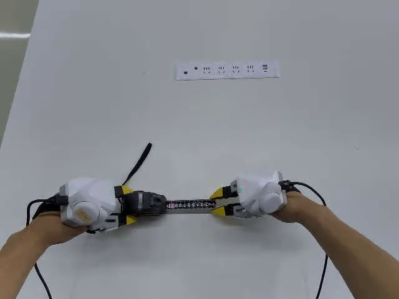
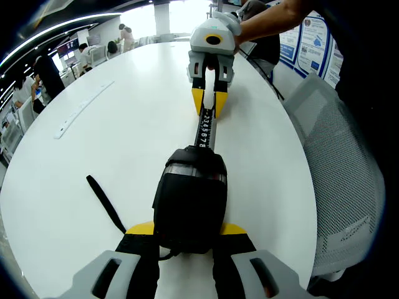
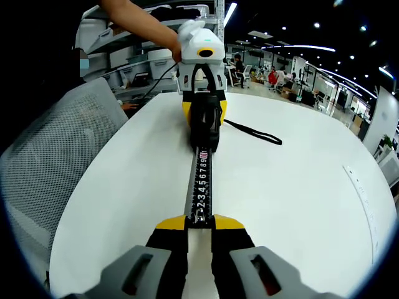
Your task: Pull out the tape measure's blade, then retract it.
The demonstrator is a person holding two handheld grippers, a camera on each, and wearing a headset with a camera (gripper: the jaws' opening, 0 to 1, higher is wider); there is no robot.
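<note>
Bright, even light on the white table [image 1: 187, 124], shadows faint. Gripper views bend at edges; left one overexposed at 12 o'clock.

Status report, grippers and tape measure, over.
Left gripper shut on black tape measure case. Right gripper shut on its blade, partly out. White power strip apart.

Tabletop [image 1: 93, 106] lies open all round; the power strip [image 1: 227, 70] sits well apart. The blade [image 1: 190, 204] bars the gap between left gripper [image 1: 128, 204] and right gripper [image 1: 217, 202]; the strap [image 1: 138, 163] of the tape measure [image 1: 147, 204] trails beside.
</note>
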